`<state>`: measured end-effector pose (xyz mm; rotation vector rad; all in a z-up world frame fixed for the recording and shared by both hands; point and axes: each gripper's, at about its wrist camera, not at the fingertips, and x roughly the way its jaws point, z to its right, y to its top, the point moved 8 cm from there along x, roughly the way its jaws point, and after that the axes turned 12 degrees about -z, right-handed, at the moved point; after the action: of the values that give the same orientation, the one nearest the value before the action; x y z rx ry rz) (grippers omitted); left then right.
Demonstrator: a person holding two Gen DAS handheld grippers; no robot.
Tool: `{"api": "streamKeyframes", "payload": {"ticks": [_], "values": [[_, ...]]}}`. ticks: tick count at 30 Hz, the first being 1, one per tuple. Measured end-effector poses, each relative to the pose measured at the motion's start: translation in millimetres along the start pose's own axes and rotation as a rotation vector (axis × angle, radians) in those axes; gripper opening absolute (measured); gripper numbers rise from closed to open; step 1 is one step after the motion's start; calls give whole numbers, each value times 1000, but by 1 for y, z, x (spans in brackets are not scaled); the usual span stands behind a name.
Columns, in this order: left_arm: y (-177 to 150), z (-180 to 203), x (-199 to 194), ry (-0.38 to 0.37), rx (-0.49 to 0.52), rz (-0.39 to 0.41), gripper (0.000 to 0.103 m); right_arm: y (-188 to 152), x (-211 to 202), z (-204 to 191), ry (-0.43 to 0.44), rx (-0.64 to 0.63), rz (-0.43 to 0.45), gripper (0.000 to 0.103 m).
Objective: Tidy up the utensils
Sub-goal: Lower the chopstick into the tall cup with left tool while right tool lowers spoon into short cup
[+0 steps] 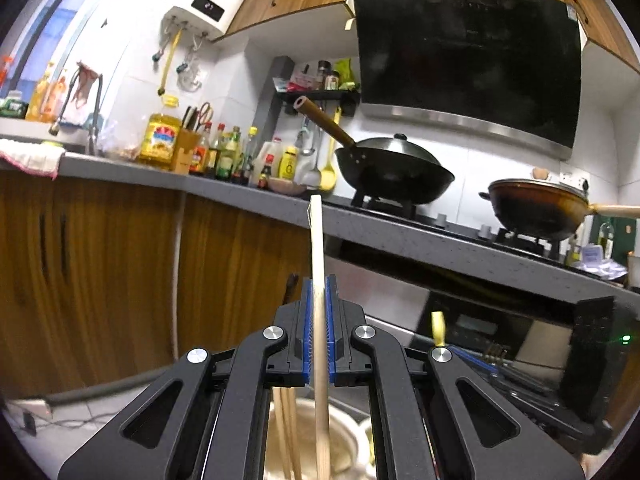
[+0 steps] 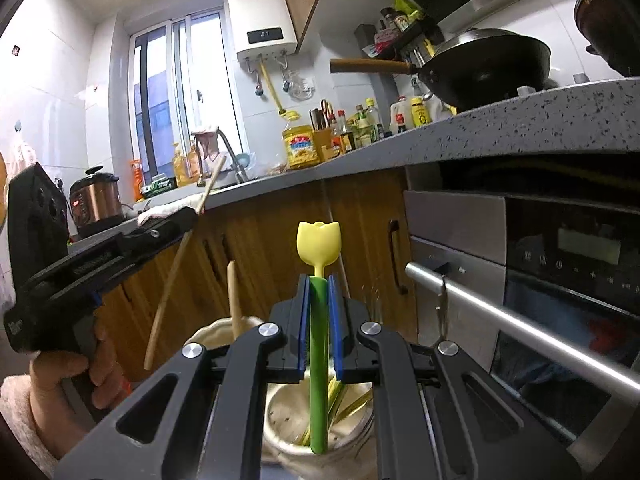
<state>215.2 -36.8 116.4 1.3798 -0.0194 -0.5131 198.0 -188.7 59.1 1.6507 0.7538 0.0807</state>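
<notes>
My left gripper (image 1: 319, 296) clamped on wooden chopstick (image 1: 318, 248), pointing 12 o'clock above cream holder (image 1: 344, 452). My right gripper (image 2: 319, 296) clamped on green tulip-ended utensil (image 2: 318, 320), lower end inside holder compartment (image 2: 288, 420) at 6 o'clock.

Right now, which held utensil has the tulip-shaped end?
The green-handled utensil in the right gripper, topped by a yellow tulip; the left gripper holds a plain wooden stick.

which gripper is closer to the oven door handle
Right. The right gripper, clamping the green tulip utensil, sits just left of the oven handle; the left gripper is farther left, holding a wooden stick.
</notes>
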Motion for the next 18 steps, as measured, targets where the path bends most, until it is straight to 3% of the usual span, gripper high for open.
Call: {"api": "streamKeyframes", "payload": {"ticks": [8,18], "values": [[-2,-13,18,107,26,72,6,-2,21,-1,-25,-37,4,9],[-39,-16,-4,71,7,30,6,-24,17,-10,9,-84,-24,9]]}}
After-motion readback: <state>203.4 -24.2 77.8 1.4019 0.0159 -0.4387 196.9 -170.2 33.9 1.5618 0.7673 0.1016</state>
